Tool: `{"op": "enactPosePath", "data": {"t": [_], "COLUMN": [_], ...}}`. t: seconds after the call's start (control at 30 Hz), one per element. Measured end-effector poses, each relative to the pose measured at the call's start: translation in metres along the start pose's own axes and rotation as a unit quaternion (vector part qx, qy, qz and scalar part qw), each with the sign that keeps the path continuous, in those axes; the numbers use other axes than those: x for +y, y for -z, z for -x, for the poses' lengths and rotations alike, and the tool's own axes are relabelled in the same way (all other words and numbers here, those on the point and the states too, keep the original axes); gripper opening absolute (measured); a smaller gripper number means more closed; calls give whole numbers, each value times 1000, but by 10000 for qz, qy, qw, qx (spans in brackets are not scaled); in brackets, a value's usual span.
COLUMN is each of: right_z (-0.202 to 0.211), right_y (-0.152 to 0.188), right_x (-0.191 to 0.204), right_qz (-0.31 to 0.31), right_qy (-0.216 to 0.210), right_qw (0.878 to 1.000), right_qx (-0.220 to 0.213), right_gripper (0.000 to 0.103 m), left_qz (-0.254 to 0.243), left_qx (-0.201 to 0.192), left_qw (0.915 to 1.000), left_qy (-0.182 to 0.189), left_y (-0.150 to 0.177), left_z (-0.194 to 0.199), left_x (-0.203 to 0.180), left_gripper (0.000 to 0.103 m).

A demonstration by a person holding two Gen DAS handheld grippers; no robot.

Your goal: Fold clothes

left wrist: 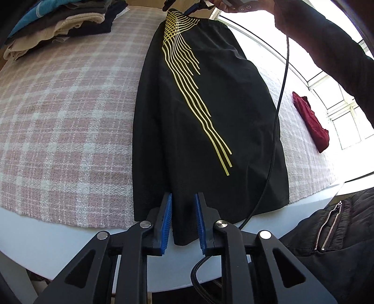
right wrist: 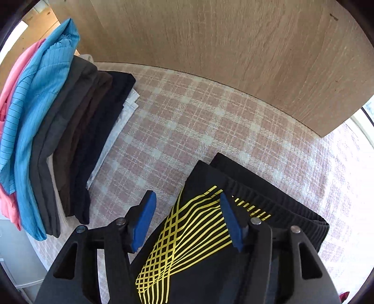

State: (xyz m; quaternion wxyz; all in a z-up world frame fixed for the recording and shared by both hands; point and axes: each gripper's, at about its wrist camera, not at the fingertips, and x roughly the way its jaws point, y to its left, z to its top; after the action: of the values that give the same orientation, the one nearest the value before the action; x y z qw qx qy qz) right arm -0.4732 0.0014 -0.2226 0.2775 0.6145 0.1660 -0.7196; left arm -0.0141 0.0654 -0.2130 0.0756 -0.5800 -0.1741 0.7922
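Observation:
Black shorts point(left wrist: 210, 98) with yellow line print lie flat along the pink plaid cloth point(left wrist: 70, 117). Their hem hangs over the near table edge. My left gripper point(left wrist: 184, 196) sits at that hem with a bunch of black fabric filling the narrow gap between its blue pads point(left wrist: 166, 222), which touch it on both sides. At the far end, my right gripper point(right wrist: 187, 196) hovers over the ribbed waistband point(right wrist: 280, 205); it is open, its blue pads point(right wrist: 143, 219) wide apart and holding nothing. The right gripper point(left wrist: 191, 9) also shows at the top of the left wrist view.
A stack of folded clothes point(right wrist: 58, 140) in blue, pink, grey, brown and black stands at the far left. A wooden panel point(right wrist: 233, 46) backs the table. A red garment point(left wrist: 308, 121) lies to the right. A person's dark sleeve point(left wrist: 327, 46) and a black cable point(left wrist: 278, 117) cross over the shorts.

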Motion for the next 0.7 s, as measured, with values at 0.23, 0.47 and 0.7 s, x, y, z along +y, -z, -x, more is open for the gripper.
{"op": "enactPosePath", "data": {"t": [0.23, 0.47, 0.7], "right_z": [-7, -6, -18], "right_y": [6, 4, 3], "right_x": [-10, -11, -3], "right_qz": [-421, -442, -150], "right_qy": [-88, -58, 516], "right_qw": [9990, 9988, 9981], "right_qx": [105, 182, 300], "right_gripper": [62, 62, 25], "left_qz": [-51, 29, 77], "left_qx": [-15, -66, -173], "left_qw": [10000, 9999, 9996], "left_qy": [31, 128, 201], "left_y": [0, 0, 5], "left_z": [0, 0, 9], "left_x": [0, 5, 18], "left_gripper": [17, 17, 2]}}
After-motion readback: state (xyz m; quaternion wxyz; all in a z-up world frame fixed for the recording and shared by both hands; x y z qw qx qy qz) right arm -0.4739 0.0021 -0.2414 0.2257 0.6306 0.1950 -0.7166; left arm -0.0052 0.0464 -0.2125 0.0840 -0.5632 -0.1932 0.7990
